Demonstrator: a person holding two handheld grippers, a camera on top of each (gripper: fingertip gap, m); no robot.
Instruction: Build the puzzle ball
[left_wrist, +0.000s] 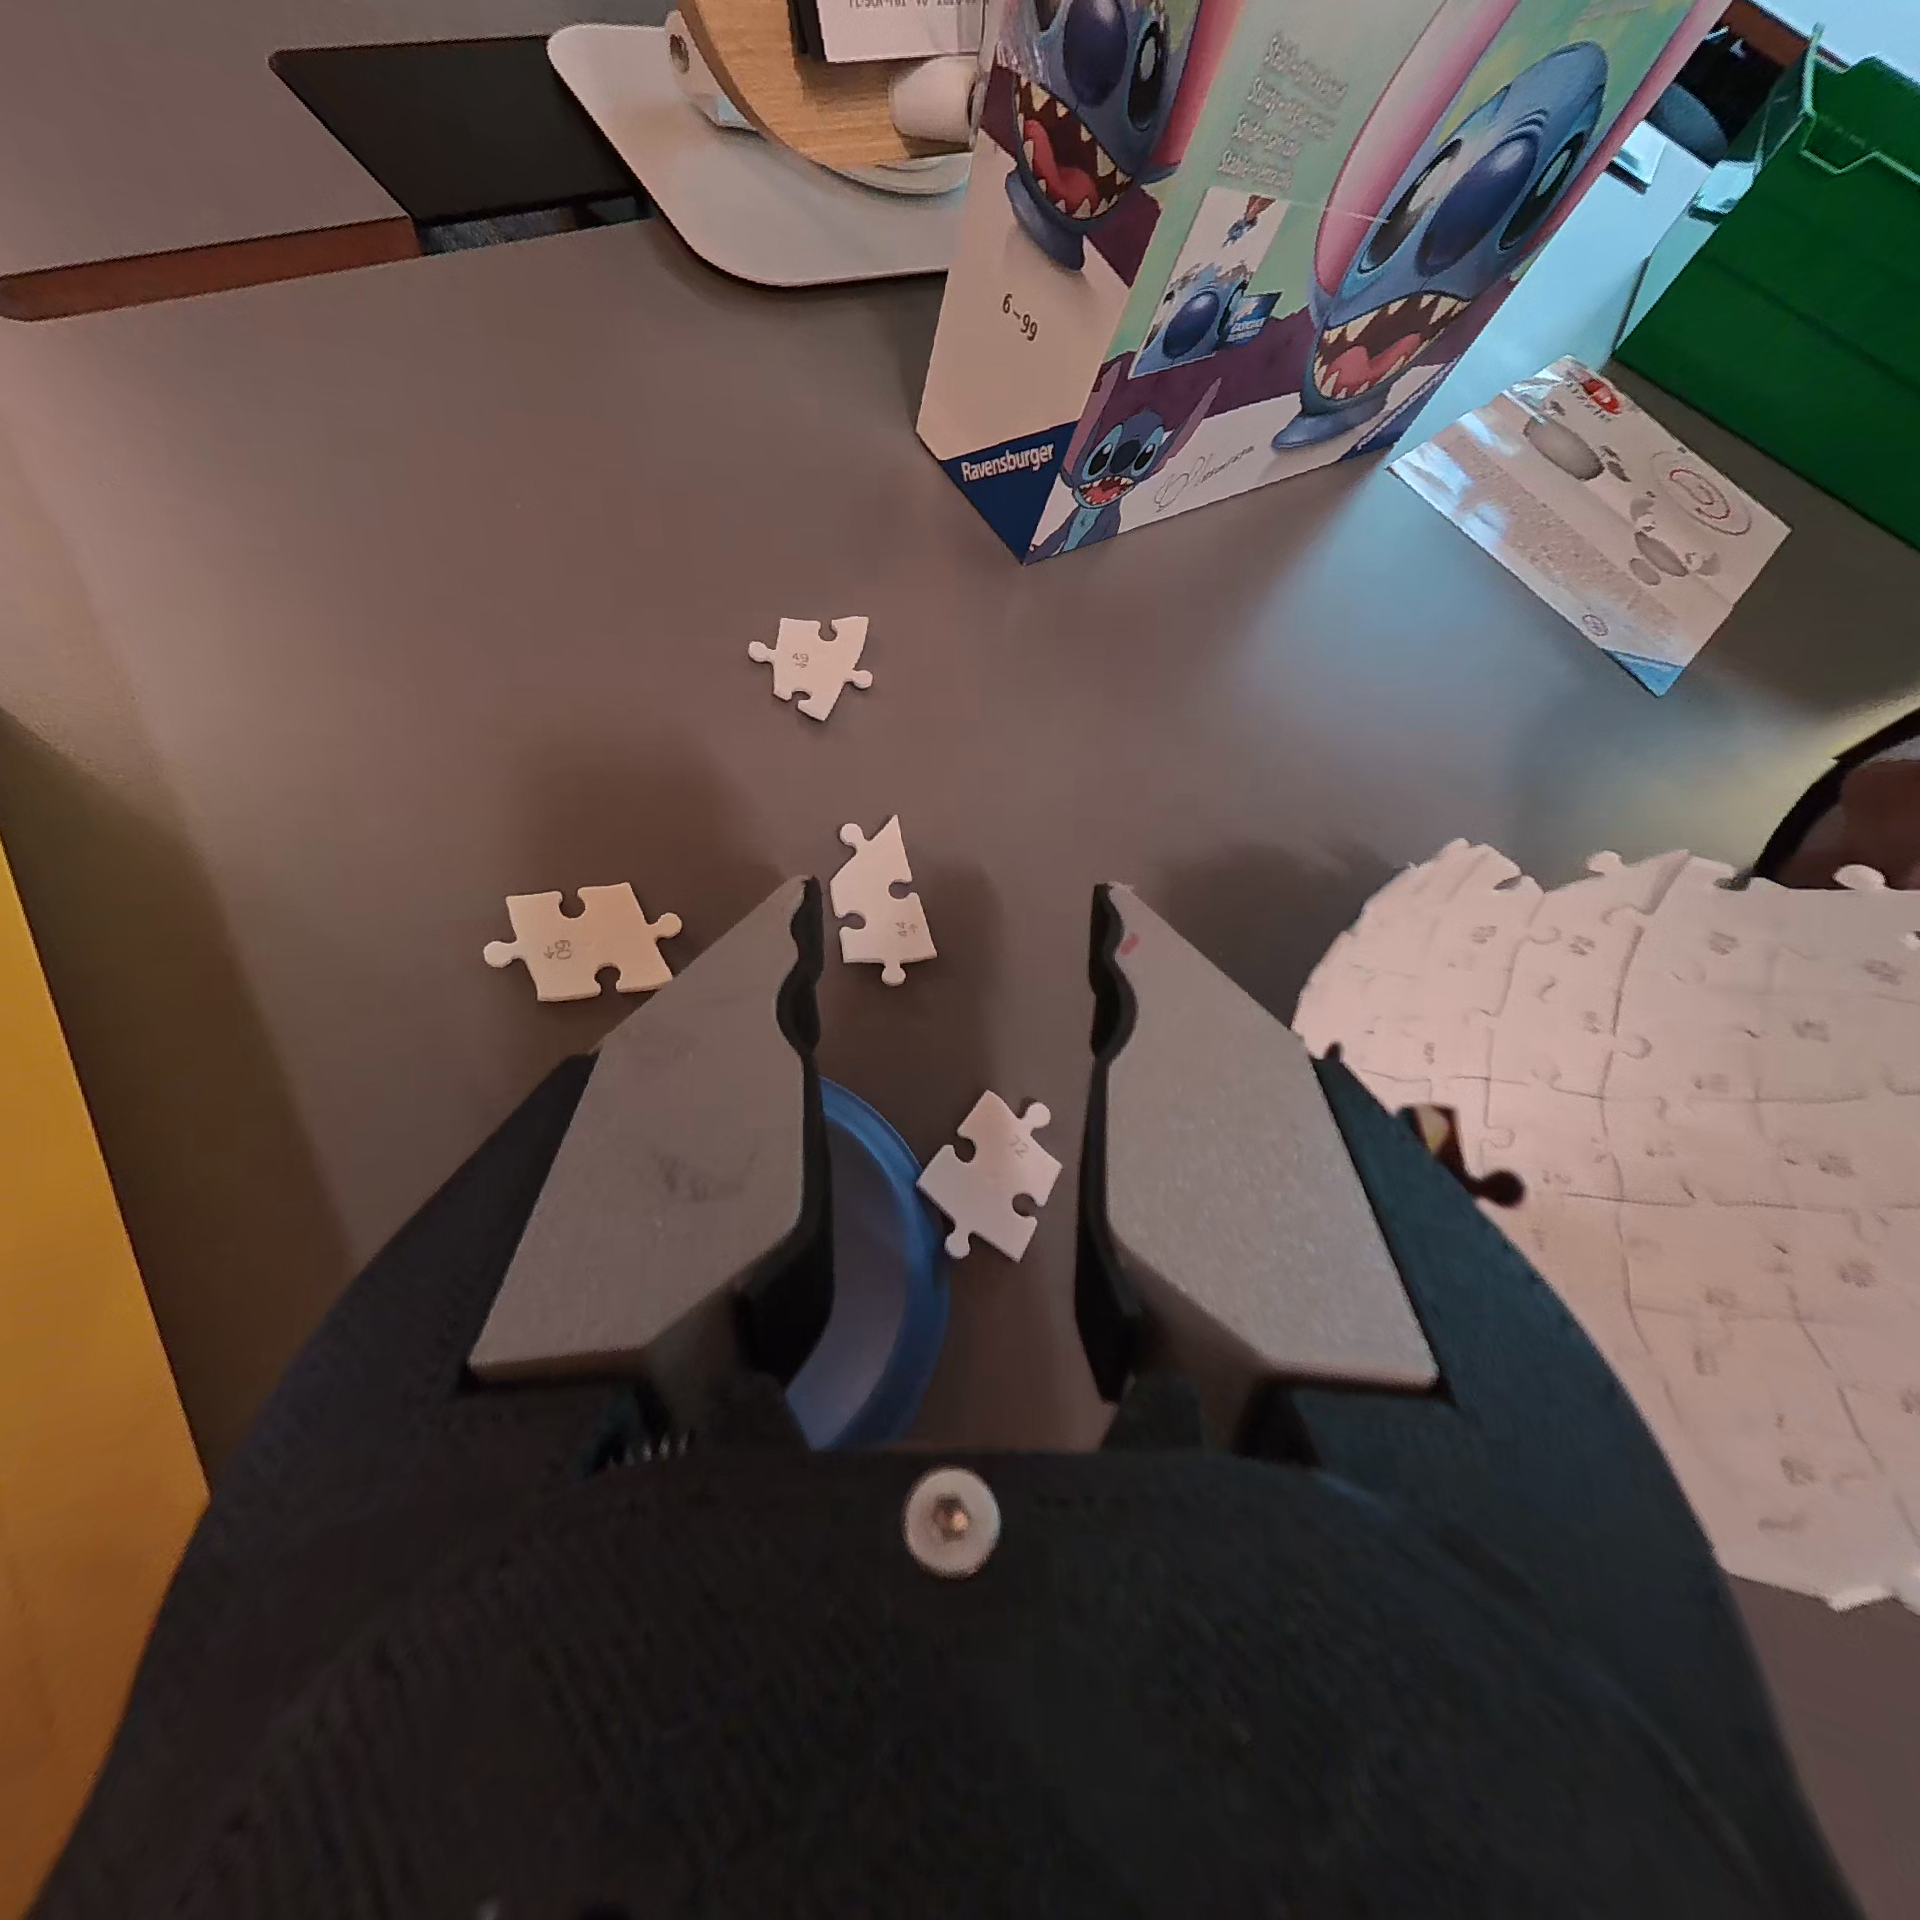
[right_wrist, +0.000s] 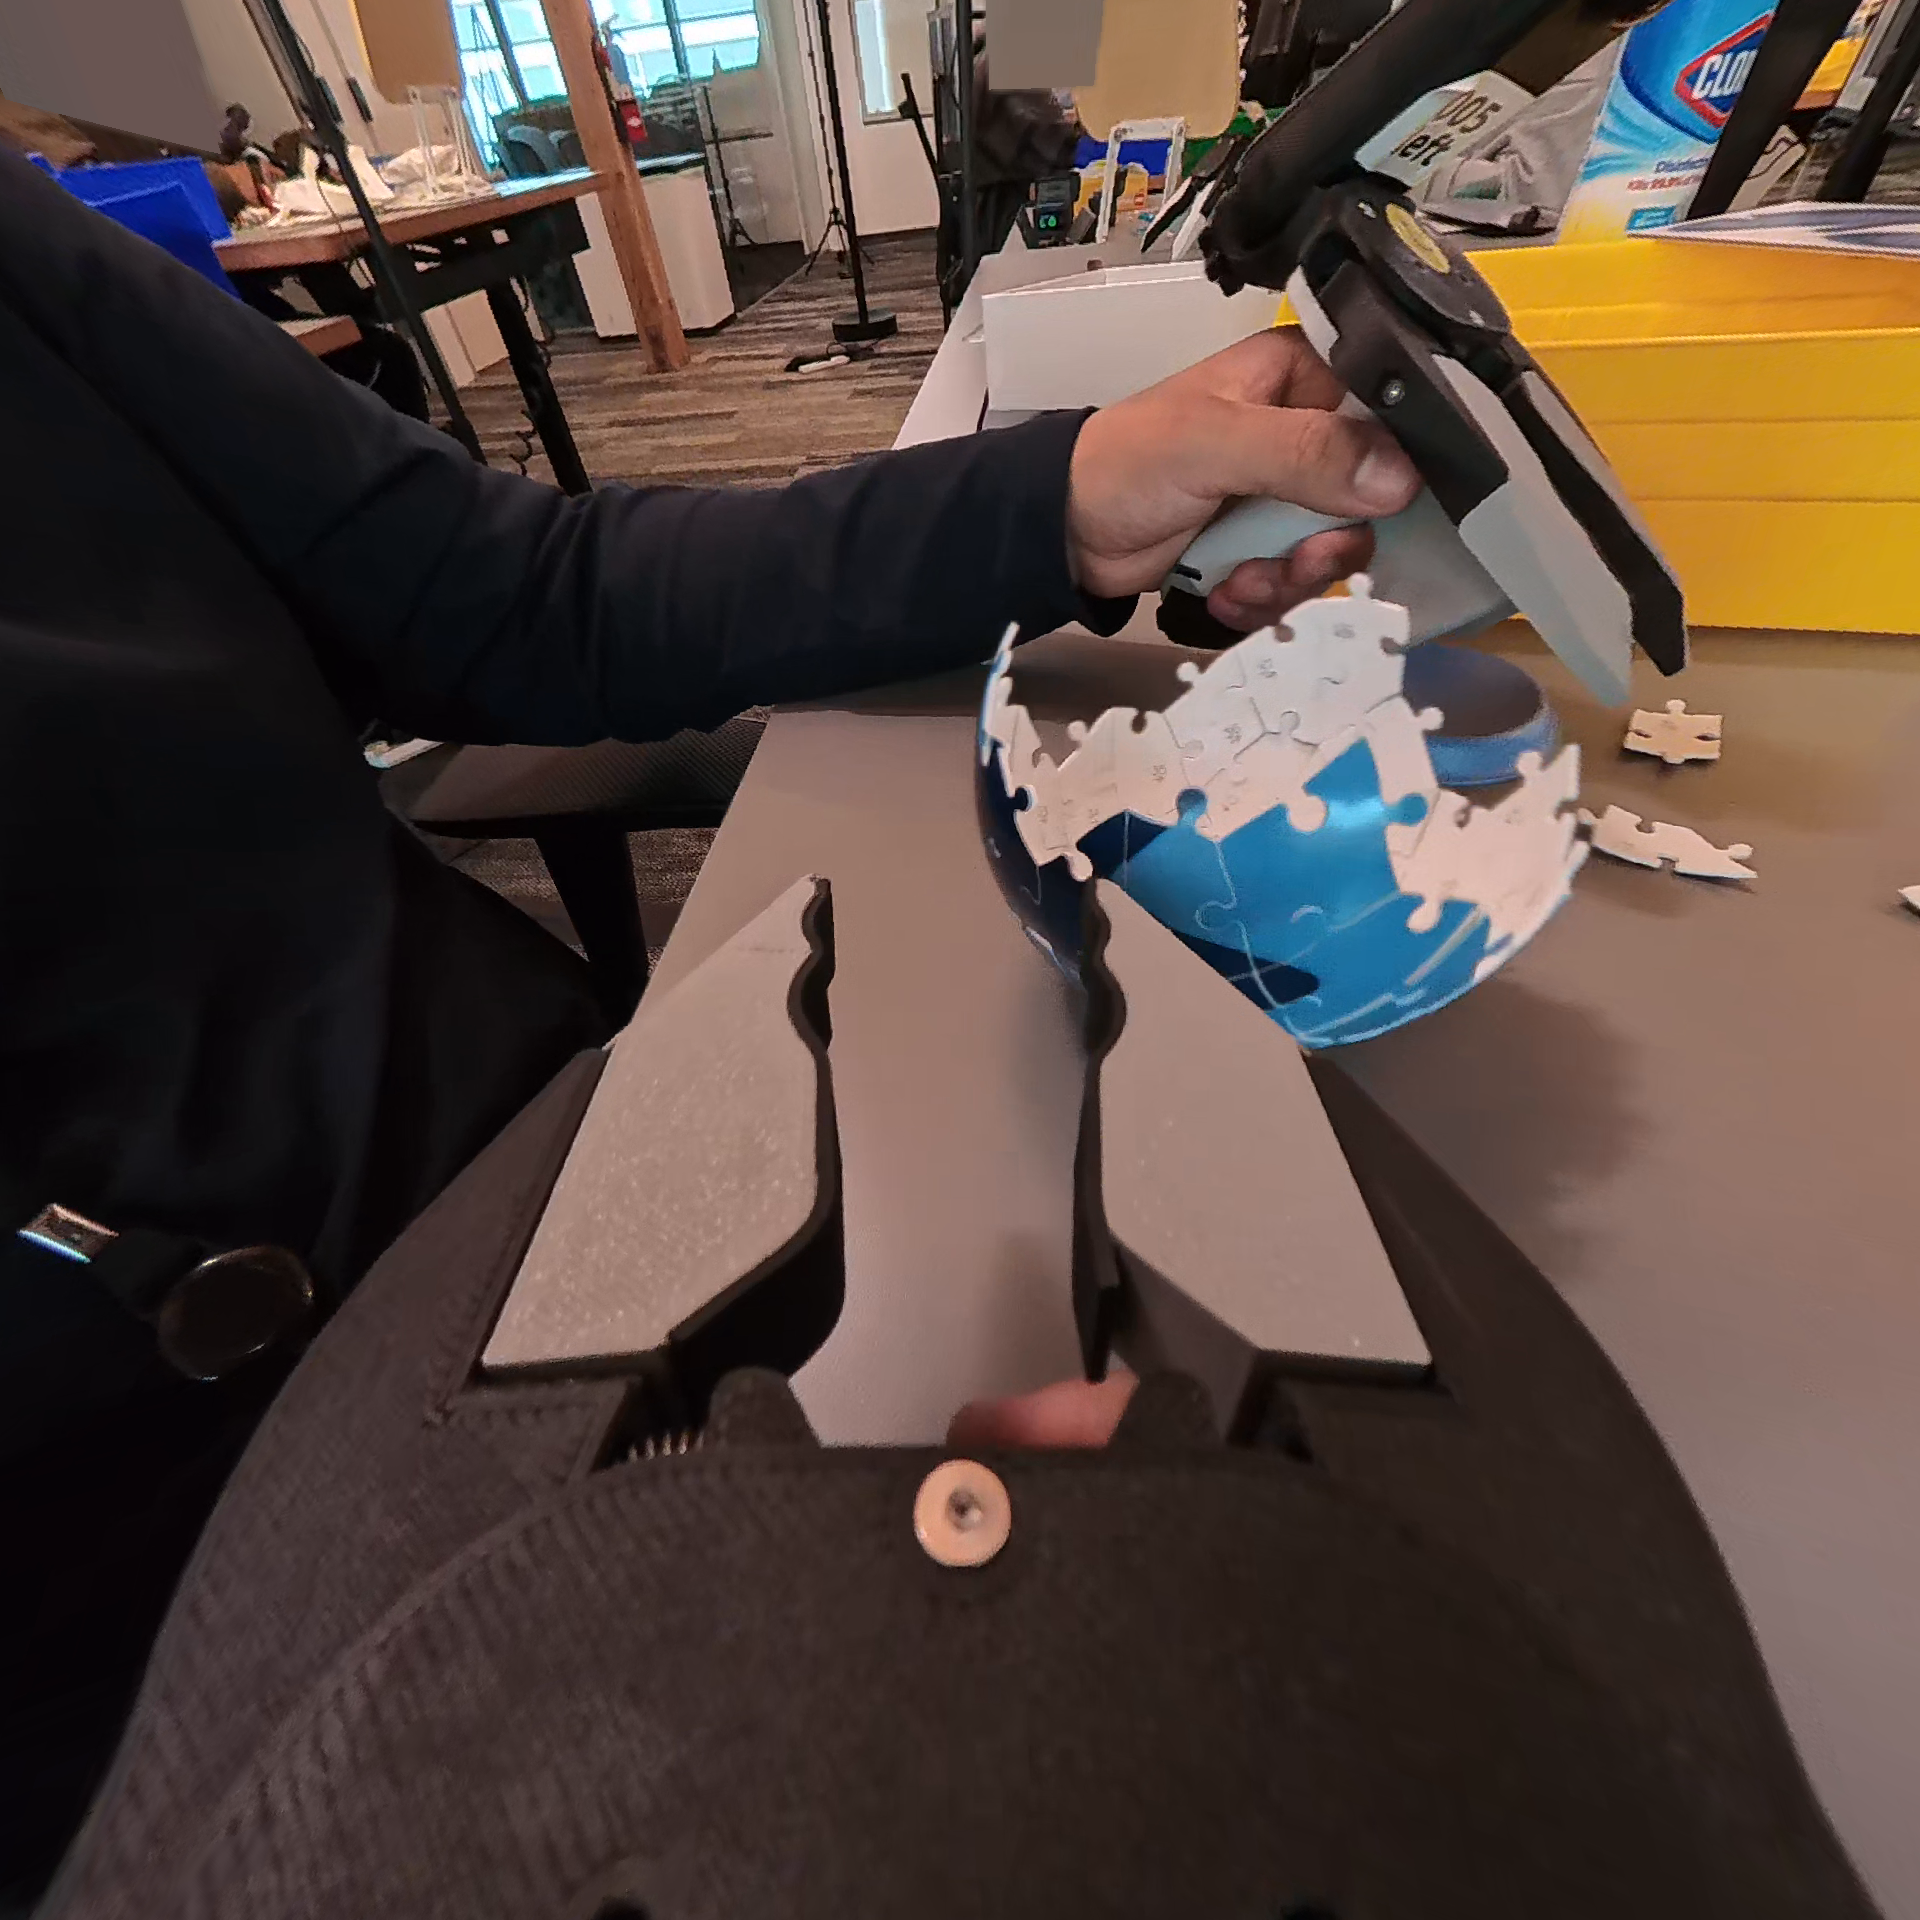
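The half-built puzzle ball (right_wrist: 1288, 883) is a tilted open shell, blue outside and white inside, on the grey table (right_wrist: 1558, 1247). It also shows at the right in the left wrist view (left_wrist: 1662, 1143). My right gripper (right_wrist: 956, 904) is open and empty, with its right fingertip against the ball's outer side. My left gripper (left_wrist: 956, 904) is open and empty above several loose white pieces (left_wrist: 883, 904) (left_wrist: 992, 1174) (left_wrist: 577, 940) (left_wrist: 816, 665) and the blue stand (left_wrist: 883, 1247). The left gripper (right_wrist: 1636, 675) also shows in the right wrist view, behind the ball.
The puzzle box (left_wrist: 1247, 260) stands at the back, with an instruction sheet (left_wrist: 1590, 520) and a green bin (left_wrist: 1787, 291) to its right. A yellow bin (right_wrist: 1714, 436) lines the table's left side. A person's sleeve (right_wrist: 520, 582) reaches across.
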